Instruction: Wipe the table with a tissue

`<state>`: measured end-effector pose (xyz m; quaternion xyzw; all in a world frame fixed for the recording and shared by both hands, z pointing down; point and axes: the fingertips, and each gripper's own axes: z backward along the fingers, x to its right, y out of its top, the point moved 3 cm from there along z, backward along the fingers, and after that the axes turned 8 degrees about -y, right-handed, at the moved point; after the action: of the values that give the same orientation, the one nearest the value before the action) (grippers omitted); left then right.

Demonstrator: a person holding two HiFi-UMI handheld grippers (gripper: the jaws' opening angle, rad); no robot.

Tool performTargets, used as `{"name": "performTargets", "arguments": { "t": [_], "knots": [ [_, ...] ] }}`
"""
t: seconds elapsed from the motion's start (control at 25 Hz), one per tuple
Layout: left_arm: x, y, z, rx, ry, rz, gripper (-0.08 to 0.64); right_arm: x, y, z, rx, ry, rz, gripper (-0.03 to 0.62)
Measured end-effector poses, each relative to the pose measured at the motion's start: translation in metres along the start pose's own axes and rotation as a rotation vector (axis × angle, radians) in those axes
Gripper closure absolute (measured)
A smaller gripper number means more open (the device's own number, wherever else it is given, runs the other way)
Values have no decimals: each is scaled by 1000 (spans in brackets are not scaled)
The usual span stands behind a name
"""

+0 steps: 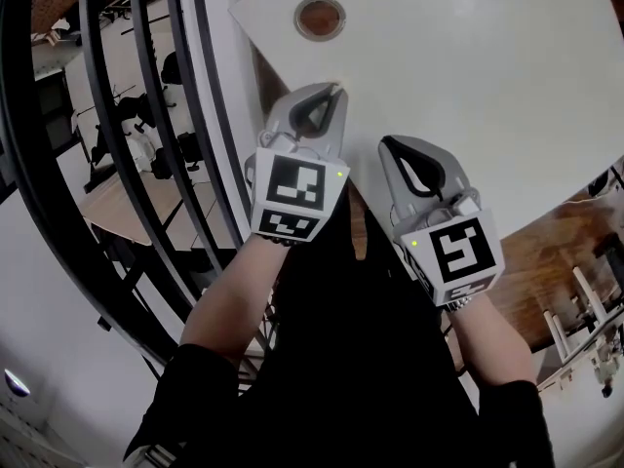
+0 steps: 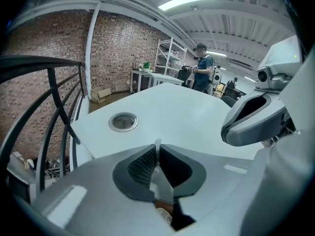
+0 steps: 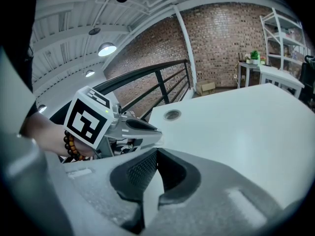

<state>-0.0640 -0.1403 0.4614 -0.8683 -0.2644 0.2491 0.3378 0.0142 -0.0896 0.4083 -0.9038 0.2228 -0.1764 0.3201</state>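
— What do we have at the tools themselves?

— We count two grippers. The left gripper (image 2: 157, 149) has its jaws pressed together. A thin pale sliver (image 2: 157, 143) stands up at the line where they meet, and we cannot tell what it is. The right gripper (image 3: 157, 152) has its jaws closed tip to tip as well, with nothing between them that we can see.

— And just around them?

— Each carries one marker cube, so two: the left cube (image 1: 292, 195) and the right cube (image 1: 456, 253). In the head view the grippers point forward side by side, near each other but apart, at the near edge of the one white table (image 1: 487, 76), which spreads out ahead of them. We cannot tell whether either tip touches it.

— What else do we count?

— One round metal-rimmed port (image 1: 320, 17) is set in the table near its left corner. There is one bead bracelet (image 3: 69, 145) on the wrist behind the left gripper. One black railing (image 1: 107, 135) with several curved bars runs left of the table. Farther off, in the left gripper view, we see one cardboard box (image 2: 102, 94) at the foot of the brick wall (image 2: 118, 48), one white shelving unit (image 2: 170, 58) and one person (image 2: 201, 73) standing beyond the table.

— What can we not make out?

— In the head view the table runs out of the picture at the top and right. The distant person is too small for us to tell what they hold. Each gripper's own grey body fills the lower part of its view and hides whatever lies beneath.
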Motion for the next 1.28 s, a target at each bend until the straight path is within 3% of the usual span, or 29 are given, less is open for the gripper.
{"name": "performTargets", "arguments": {
  "t": [0.88,1.28],
  "knots": [
    [-45,12,7,56,125,22,523,-1,-1,3,-5,-18,-3,600],
    [-65,15,19,141,143,135,523,0,3,6,22,-19,-3,600]
  ]
}}
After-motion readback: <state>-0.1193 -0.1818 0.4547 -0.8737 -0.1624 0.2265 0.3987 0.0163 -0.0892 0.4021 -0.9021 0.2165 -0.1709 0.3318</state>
